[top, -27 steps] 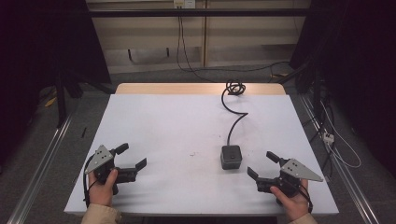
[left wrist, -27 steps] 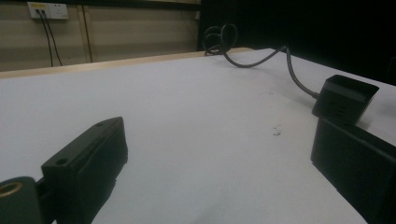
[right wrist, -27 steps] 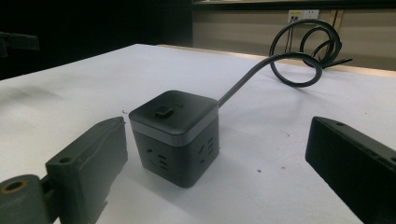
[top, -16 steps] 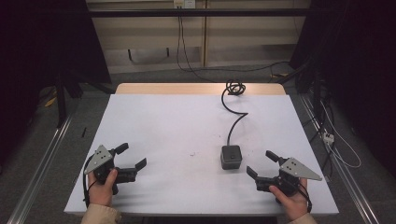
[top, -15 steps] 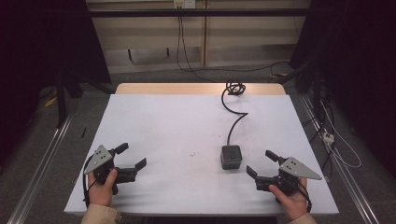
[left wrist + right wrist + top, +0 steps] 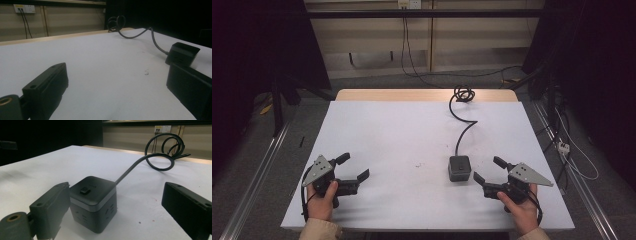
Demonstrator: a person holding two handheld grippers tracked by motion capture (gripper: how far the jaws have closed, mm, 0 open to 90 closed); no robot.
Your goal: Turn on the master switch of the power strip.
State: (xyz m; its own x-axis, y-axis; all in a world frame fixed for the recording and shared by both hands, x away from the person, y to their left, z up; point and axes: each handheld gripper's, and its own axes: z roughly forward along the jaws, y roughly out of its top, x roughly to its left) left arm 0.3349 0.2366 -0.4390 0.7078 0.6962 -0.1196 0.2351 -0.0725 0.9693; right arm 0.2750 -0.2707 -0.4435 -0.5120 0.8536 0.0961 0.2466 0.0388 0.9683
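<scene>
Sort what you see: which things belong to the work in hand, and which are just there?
In the work: dark grey cube-shaped power socket with black cable; right gripper, open beside it; left gripper, open.
Just there: white table; wall sockets; floor cables.

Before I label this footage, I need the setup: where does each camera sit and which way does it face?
High view: above the near edge, looking forward and down on the table; both hands and grippers, left and right, show.
Left gripper view: low on the table, facing across it; its open jaws frame the bottom.
Right gripper view: low, facing the cube between its open jaws.
All three share the cube and its cable.
</scene>
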